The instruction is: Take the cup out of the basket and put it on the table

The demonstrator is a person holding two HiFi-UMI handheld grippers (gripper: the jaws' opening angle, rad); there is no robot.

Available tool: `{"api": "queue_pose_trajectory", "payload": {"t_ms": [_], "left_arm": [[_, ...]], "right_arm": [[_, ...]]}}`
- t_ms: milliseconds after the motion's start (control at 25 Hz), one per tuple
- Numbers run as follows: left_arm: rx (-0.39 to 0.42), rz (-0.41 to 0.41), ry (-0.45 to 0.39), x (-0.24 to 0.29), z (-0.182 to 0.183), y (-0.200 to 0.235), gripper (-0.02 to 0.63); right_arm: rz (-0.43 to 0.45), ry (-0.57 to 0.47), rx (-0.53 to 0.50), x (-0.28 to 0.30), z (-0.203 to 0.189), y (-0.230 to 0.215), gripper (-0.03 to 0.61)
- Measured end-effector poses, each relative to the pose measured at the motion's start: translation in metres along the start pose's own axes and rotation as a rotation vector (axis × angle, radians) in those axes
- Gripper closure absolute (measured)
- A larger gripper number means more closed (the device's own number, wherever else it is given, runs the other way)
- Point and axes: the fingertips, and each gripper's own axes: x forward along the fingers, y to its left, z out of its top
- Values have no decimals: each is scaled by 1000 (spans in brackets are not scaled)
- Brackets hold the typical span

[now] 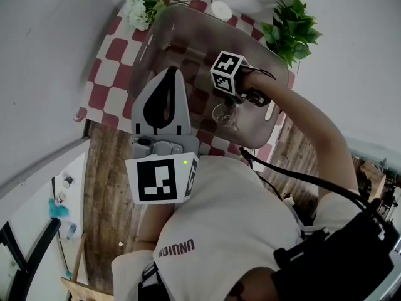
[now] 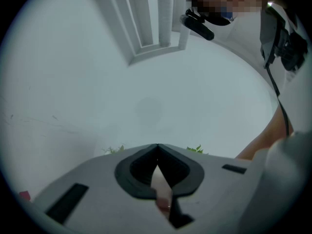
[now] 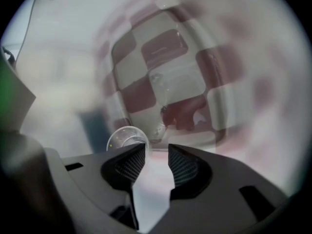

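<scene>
Because the clear cup (image 3: 127, 139) looks thin, light, slippery and crushable, a gentle pinch across its rim seems wisest; it sits in the basket (image 1: 188, 27), just beside the right tongs (image 3: 156, 150), parted and empty. The left tongs (image 2: 157, 147) are closed, empty.

Plain white walls (image 1: 44, 42), wood plank floor (image 1: 109, 193) (pretty dark), checkered counter (image 1: 103, 74), leafy plant (image 1: 291, 27) at its edge.

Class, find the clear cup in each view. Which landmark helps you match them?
Head view: clear cup, centre, inside the basket.
Left gripper view: not in it.
Right gripper view: cup lower left of centre, beside the right claw's tips.
Shared landmark: the checked cloth, head and right gripper views.
</scene>
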Motion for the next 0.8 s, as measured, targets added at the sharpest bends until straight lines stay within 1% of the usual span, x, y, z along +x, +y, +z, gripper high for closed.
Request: {"api": "queue_pose_trajectory", "payload": {"t_ms": [160,280,400,560,680,800], "left_arm": [[-1,-7,-6,2,0,-2,602],[-4,-9,-6,2,-1,-2,601],[-8,-8,-6,2,-1,-1,602],[-10,-2,-5,1,-1,1,602],[-11,5,-5,0,0,3,601],[-12,10,-6,-1,0,4,602]], "right_arm": [[-40,5,-20,-2,-1,-2,413],[-67,-1,-11,-4,-1,-8,406],[-69,5,0,-5,-2,-10,403],[-68,33,-3,-1,-5,-11,384],[-67,41,5,2,-5,-12,353],[-89,53,-3,1,-6,-17,340]]}}
